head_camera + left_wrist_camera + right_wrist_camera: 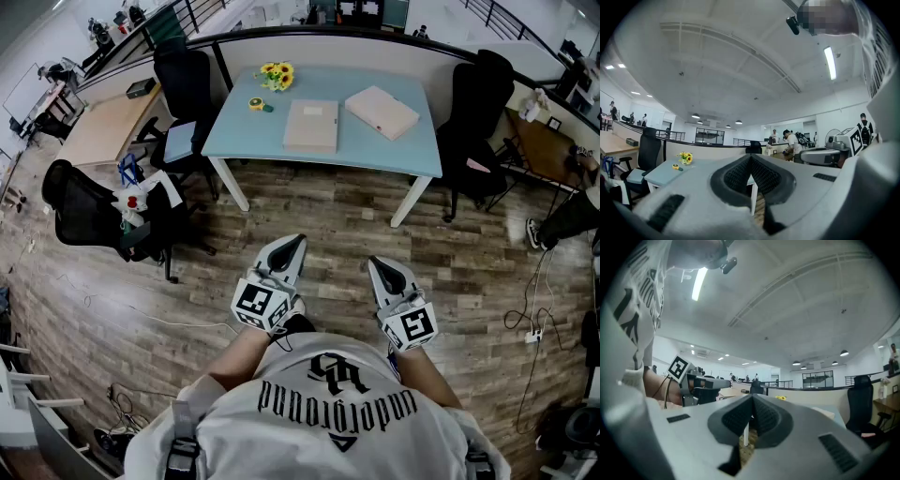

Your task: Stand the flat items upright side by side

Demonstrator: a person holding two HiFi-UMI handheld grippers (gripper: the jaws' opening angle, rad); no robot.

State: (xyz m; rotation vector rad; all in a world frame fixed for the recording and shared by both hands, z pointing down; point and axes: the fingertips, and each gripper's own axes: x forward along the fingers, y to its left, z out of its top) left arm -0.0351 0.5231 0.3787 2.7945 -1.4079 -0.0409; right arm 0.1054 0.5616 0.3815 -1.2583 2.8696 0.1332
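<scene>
**Both flat items lie down; you have yet to reach the counter**

You stand on the wooden floor, well back from the near edge of the counter (244, 131), so the task has not really begun. This looks like the approach.

Your left hand-held gripper (294, 244) is fully closed with nothing between its jaws. Your right hand-held gripper (379, 265) is the same: jaws together, empty. You hold both level in front of your chest, pointing toward the counter.

The two things to stand up both lie flat on the counter top:
- One beige flat item (311, 125) lies about midway along the counter, close to its near edge and square to it.
- The other beige flat item (381, 112) lies further toward the right end, turned askew, near the first but not touching it.

A bunch of sunflowers (277, 75) sits at the far edge, left of the middle. A small yellow tape measure (256, 104) lies just in front of it. Neither blocks the flat items.

My reading of the next move: step up to the near edge and open at least one pair of jaws. A flat item lying on its face offers little to pinch, so you will likely need to catch an edge, perhaps the one by the near edge, and tip it up. The other hand-held gripper can then steady it. Leave room beside it for the second item.
</scene>
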